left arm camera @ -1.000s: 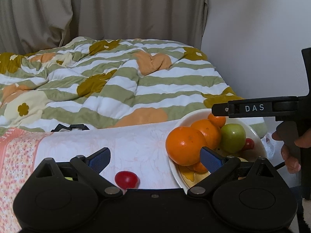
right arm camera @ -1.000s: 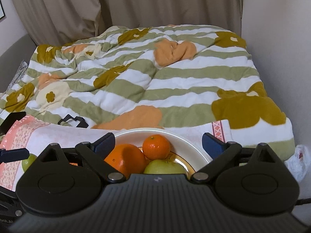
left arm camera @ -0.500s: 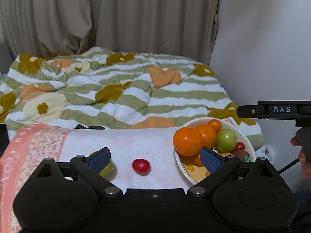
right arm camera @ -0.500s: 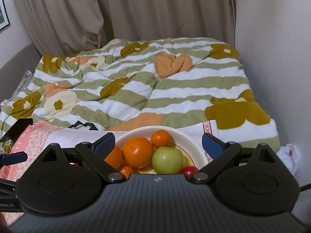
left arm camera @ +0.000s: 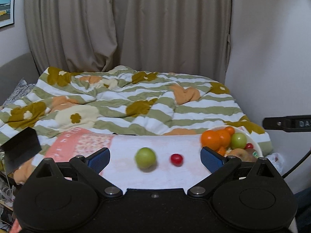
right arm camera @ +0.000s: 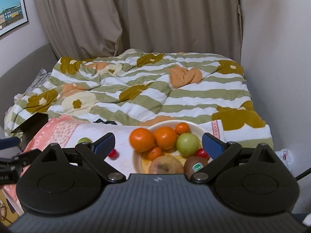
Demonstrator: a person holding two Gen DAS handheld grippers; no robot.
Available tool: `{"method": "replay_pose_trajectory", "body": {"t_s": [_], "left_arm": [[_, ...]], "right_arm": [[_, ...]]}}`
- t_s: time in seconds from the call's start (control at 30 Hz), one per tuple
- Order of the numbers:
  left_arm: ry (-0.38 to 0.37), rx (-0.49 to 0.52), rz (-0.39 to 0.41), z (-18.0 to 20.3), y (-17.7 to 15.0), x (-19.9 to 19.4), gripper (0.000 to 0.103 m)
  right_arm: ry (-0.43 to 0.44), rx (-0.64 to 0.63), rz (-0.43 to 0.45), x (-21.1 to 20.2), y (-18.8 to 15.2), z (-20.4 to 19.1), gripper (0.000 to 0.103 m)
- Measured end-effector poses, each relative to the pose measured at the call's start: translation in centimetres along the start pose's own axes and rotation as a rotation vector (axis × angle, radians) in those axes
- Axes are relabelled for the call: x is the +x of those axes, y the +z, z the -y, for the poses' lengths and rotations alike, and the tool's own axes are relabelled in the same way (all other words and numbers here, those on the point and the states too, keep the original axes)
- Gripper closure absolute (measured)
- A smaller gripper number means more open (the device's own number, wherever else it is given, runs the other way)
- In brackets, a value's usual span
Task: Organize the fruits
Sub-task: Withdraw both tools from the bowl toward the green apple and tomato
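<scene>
A green apple [left arm camera: 145, 157] and a small red tomato [left arm camera: 176, 159] lie loose on the white and pink cloth [left arm camera: 124, 151]. They also show in the right wrist view, the apple [right arm camera: 84, 140] and the tomato [right arm camera: 113, 154]. A white bowl [right arm camera: 200, 129] at the right holds oranges [right arm camera: 142, 139], a green apple [right arm camera: 187, 144], a kiwi [right arm camera: 195, 164], a red tomato [right arm camera: 201, 153] and a brownish fruit [right arm camera: 165, 166]. My left gripper [left arm camera: 155, 156] is open and empty, back from the loose fruit. My right gripper [right arm camera: 158, 142] is open and empty, back from the bowl.
A striped flowered quilt [left arm camera: 136, 104] covers the bed behind the cloth. Curtains [left arm camera: 126, 29] hang at the back and a white wall [right arm camera: 281, 58] stands at the right. A black box [left arm camera: 19, 145] sits at the left edge.
Both grippers have pulled back and up from the table. More of the cloth, the loose green apple and the whole bowl have come into view.
</scene>
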State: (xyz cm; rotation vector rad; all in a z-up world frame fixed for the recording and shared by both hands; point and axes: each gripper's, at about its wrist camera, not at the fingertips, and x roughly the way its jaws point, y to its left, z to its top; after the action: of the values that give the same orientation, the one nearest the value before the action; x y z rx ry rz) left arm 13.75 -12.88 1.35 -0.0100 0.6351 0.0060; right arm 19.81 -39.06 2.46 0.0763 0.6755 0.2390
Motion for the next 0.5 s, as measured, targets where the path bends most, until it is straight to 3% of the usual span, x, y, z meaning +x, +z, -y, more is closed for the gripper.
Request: {"method": "replay_pose_trajectory", "body": {"t_s": [0.27, 0.5], "left_arm": [[-0.055, 0.043, -0.032, -5.4, 0.0, 0.5, 0.002], [-0.139, 0.138, -0.09, -9.0, 0.7, 3.8, 0.002]], "right_arm": [[-0.062, 0.072, -0.04, -0.3, -2.7, -4.1, 0.0], [-0.15, 0.169, -0.084, 2.0, -4.7, -7.0, 0.0]]}}
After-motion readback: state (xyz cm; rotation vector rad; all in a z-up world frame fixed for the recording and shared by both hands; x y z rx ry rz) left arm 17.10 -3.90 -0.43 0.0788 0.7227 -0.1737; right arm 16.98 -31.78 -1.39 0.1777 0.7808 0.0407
